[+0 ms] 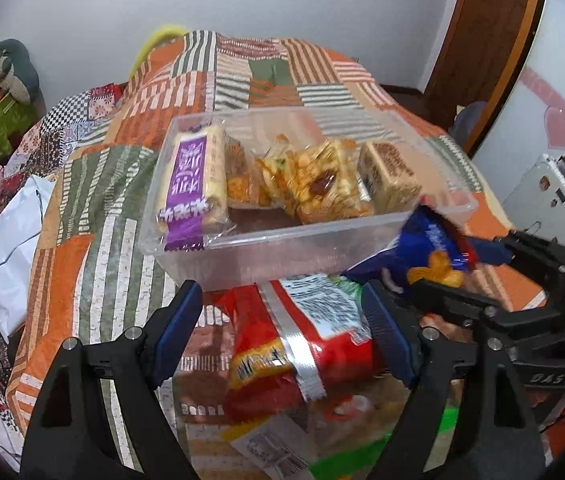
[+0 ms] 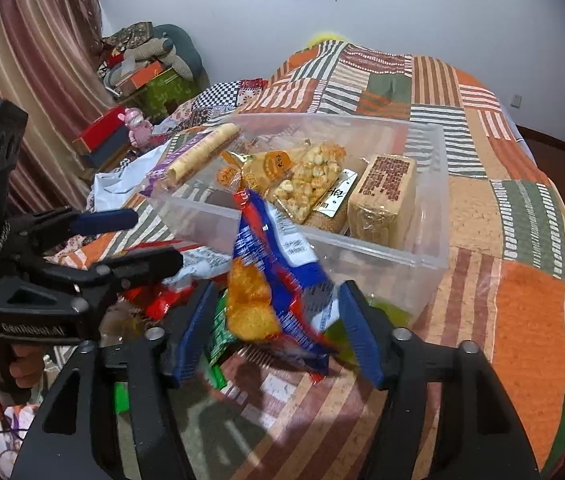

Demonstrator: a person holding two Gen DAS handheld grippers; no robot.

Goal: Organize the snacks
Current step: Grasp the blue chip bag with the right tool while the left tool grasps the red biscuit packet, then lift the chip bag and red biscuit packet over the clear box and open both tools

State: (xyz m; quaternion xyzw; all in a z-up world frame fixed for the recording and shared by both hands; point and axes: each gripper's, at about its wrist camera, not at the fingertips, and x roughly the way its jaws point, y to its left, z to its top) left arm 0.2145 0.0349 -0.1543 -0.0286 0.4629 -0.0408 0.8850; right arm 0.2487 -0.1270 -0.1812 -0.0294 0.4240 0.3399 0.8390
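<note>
A clear plastic box (image 1: 282,252) stands on the patchwork bed cover, open at the top. Inside, at its left end, a long biscuit pack with a purple wrapper (image 1: 190,184) leans against the wall. In the middle lie clear bags of orange and yellow snacks (image 1: 318,184). At the right a tan block pack with brown print (image 2: 386,196) stands tilted. A blue snack bag (image 2: 278,272) showing orange pieces hangs upright over the near wall of the box. In front of the box lies a red bag (image 1: 282,344) with a white label, on other packets.
</note>
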